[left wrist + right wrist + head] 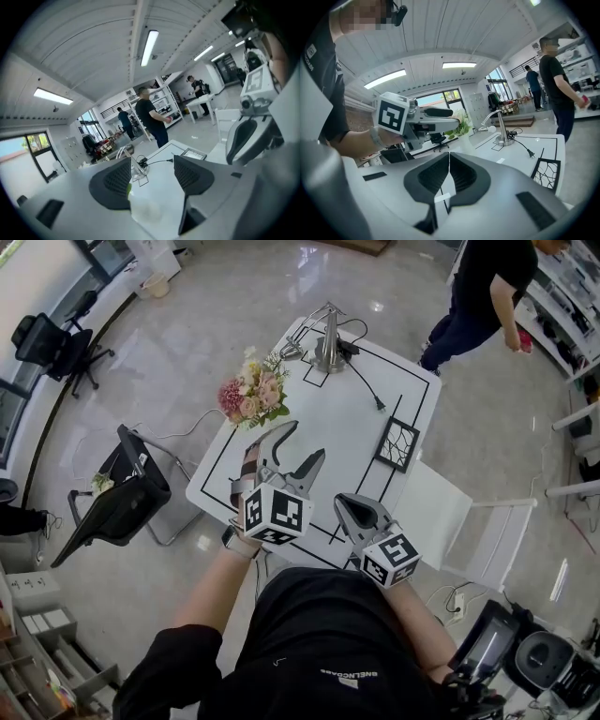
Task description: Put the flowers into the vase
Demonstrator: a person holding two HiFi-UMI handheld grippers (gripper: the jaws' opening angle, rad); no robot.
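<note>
The pink-and-cream flower bouquet (253,390) stands just ahead-left of the left gripper (302,444), jaws spread (right gripper (345,504), pressed together, waits farther back).

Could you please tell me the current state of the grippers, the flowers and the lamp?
Left gripper: jaws wide apart, gripping nothing.
Right gripper: jaws together, nothing between them.
Flowers: bunched near the far left edge of the table, held by neither gripper.
Lamp: upright, unplugged; its plug lies loose on the tabletop.
</note>
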